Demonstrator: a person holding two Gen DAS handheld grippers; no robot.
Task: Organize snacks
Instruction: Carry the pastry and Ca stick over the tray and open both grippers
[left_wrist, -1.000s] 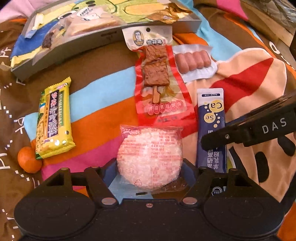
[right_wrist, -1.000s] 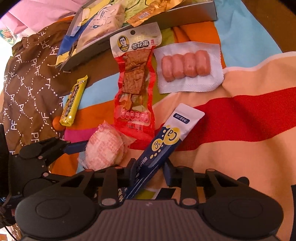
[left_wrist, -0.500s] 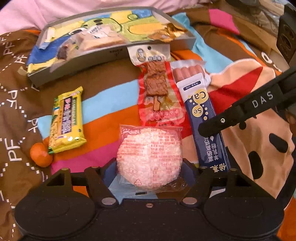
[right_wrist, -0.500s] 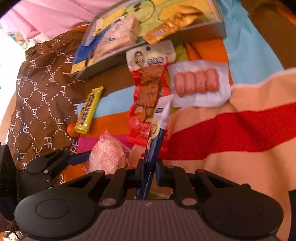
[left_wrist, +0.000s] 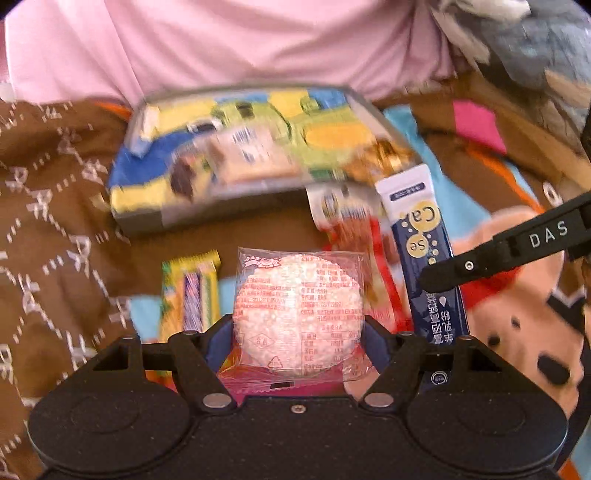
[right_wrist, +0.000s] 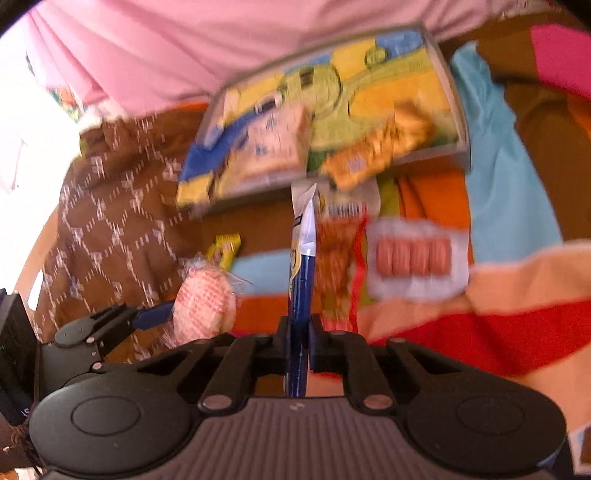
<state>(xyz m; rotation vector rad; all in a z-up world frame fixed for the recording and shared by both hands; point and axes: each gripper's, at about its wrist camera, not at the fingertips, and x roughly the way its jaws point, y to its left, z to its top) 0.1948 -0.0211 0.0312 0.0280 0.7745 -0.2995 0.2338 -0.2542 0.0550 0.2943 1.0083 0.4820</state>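
Left gripper (left_wrist: 298, 332) clamped on the rice cake (left_wrist: 298, 312), holding it clear of the blanket (left_wrist: 55, 258). Right gripper (right_wrist: 298, 336) pinched on the blue sachet (right_wrist: 302, 280), held edge-on, tip pointing at the tray (right_wrist: 456, 110). Tray holds a few packets already. On the blanket: yellow bar (left_wrist: 190, 291), red pack (right_wrist: 338, 266), sausages (right_wrist: 413, 256). Both views are motion-blurred.

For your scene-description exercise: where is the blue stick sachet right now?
The blue stick sachet is clamped edge-on in the right gripper, pointing toward the tray. In the left wrist view it hangs right of the round rice cake.
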